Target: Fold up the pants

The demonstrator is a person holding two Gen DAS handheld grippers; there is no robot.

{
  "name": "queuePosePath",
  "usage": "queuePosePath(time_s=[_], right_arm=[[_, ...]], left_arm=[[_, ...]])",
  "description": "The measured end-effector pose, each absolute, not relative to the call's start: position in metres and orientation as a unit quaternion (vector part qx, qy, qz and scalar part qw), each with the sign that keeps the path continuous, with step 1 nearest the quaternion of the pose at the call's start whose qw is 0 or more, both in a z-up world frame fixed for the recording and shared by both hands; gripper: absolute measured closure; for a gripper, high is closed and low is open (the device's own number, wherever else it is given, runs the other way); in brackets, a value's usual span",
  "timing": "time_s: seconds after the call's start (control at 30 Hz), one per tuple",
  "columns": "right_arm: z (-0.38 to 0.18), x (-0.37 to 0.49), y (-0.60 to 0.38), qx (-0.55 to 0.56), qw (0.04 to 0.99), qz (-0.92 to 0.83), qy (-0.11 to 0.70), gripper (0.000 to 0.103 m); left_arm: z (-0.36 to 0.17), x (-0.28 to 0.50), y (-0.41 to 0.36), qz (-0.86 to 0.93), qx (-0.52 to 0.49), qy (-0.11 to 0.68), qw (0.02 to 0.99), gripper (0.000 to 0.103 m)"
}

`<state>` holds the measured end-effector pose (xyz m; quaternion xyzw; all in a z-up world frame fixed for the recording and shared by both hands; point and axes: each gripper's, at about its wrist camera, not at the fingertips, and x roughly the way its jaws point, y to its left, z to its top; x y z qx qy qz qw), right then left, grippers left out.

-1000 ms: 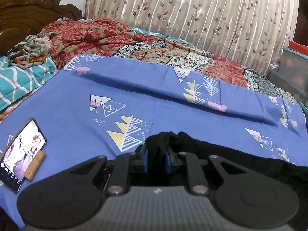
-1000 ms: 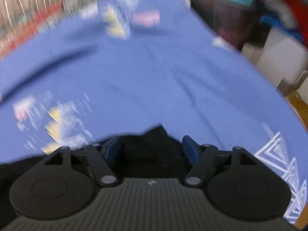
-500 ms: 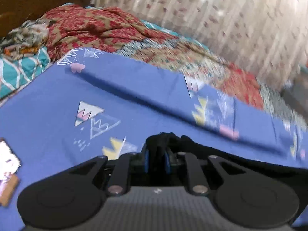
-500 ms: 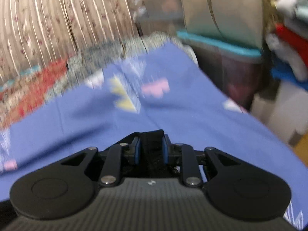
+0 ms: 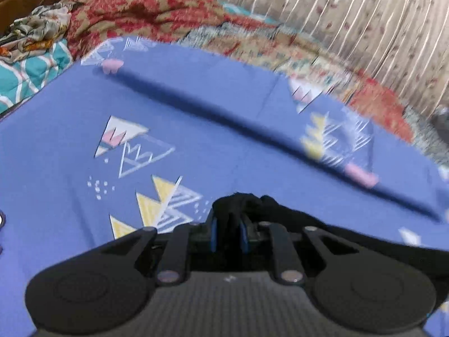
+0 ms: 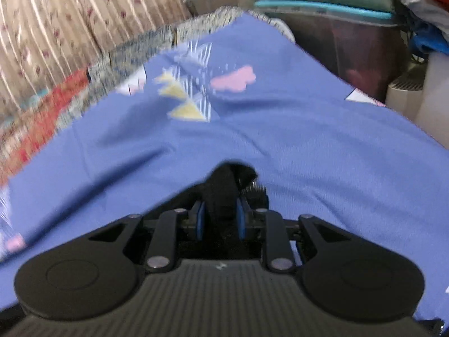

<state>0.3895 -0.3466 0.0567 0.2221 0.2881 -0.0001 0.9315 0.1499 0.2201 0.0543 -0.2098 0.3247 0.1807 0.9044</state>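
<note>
The left gripper (image 5: 228, 231) has its blue-padded fingers (image 5: 213, 233) clamped on a bunched fold of the black pants (image 5: 283, 216), whose cloth trails away to the right just over the bed. The right gripper (image 6: 219, 217) is likewise clamped on a wad of the same black pants (image 6: 224, 185), its fingers (image 6: 199, 219) having closed onto it within the last second; the cloth pokes out past the tips. Beneath both lies a blue bedsheet (image 5: 196, 140) printed with yellow, white and pink triangles. Farther off on the left lie a red floral blanket (image 5: 146, 8) and a teal patterned cloth (image 5: 31, 73). A beige leaf-print curtain (image 5: 350, 14) hangs beyond the bed, and a teal-lidded storage bin (image 6: 336, 28) stands at its far right.
</note>
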Motion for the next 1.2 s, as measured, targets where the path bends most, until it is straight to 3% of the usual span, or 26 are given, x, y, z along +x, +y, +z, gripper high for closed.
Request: queuePosePath(time_s=[0.27, 0.53, 0.63, 0.67, 0.7, 0.77, 0.8, 0.87, 0.93, 1.07, 1.2], right_arm=[[0.102, 0.302, -0.386, 0.28, 0.935, 0.063, 0.207, 0.078], [0.02, 0.168, -0.486, 0.39, 0.899, 0.038, 0.196, 0.077], [-0.03, 0.126, -0.511, 0.464, 0.861, 0.012, 0.208, 0.072], [-0.045, 0.113, -0.516, 0.482, 0.849, -0.009, 0.217, 0.065], [-0.057, 0.103, -0.52, 0.492, 0.84, -0.037, 0.226, 0.052], [-0.067, 0.09, -0.521, 0.506, 0.83, -0.069, 0.225, 0.051], [-0.067, 0.083, -0.522, 0.513, 0.827, -0.085, 0.216, 0.051], [-0.061, 0.076, -0.522, 0.522, 0.824, -0.1, 0.198, 0.051], [-0.046, 0.073, -0.518, 0.519, 0.83, -0.099, 0.178, 0.051], [-0.013, 0.079, -0.493, 0.481, 0.861, -0.06, 0.156, 0.051], [0.011, 0.094, -0.449, 0.444, 0.882, 0.005, 0.159, 0.051]], left_arm=[[0.112, 0.049, 0.209, 0.095, -0.227, 0.256, 0.935, 0.089], [0.073, -0.072, 0.197, 0.046, -0.258, 0.309, 0.914, 0.088], [0.041, -0.097, 0.188, 0.046, -0.266, 0.361, 0.893, 0.08], [0.03, -0.101, 0.185, 0.045, -0.266, 0.384, 0.883, 0.078], [0.023, -0.105, 0.184, 0.049, -0.262, 0.398, 0.878, 0.076], [0.021, -0.113, 0.184, 0.055, -0.258, 0.403, 0.876, 0.07], [0.025, -0.117, 0.187, 0.053, -0.263, 0.397, 0.878, 0.06], [0.037, -0.126, 0.195, 0.052, -0.272, 0.375, 0.885, 0.049], [0.049, -0.139, 0.204, 0.056, -0.271, 0.346, 0.897, 0.048], [0.067, -0.159, 0.236, 0.076, -0.309, 0.285, 0.904, 0.03], [0.067, -0.137, 0.262, 0.105, -0.326, 0.274, 0.899, 0.022]])
